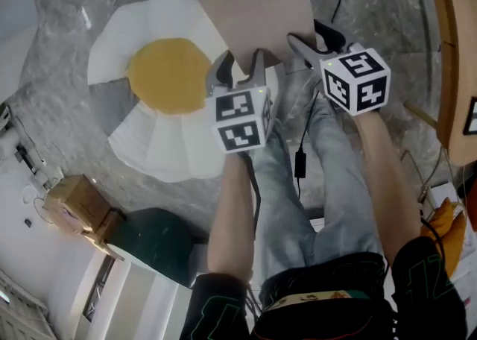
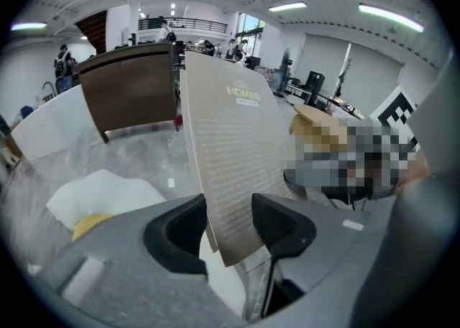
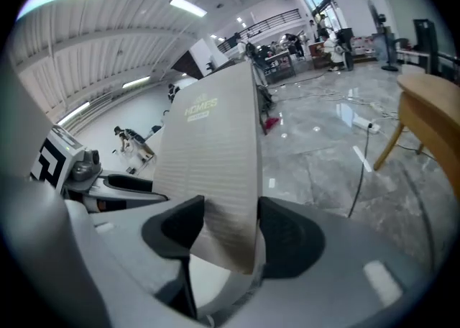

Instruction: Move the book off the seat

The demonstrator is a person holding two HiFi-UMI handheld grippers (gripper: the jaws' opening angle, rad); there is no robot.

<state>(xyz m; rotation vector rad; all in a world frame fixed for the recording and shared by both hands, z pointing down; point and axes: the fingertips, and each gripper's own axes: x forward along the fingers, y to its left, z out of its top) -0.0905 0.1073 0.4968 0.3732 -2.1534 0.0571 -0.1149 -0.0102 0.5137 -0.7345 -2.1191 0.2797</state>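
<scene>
Jeans point(image 1: 335, 189), clamped book point(image 1: 250, 14), perhaps people point(image 2: 63, 60), gripper views

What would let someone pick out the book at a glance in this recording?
Find the white, yellow-centred egg-shaped mat on the grey marble floor. Just right of it in the head view, the book is held up by the left tongs and right tongs. It is the flat tan slab with gold HOMES lettering.
</scene>
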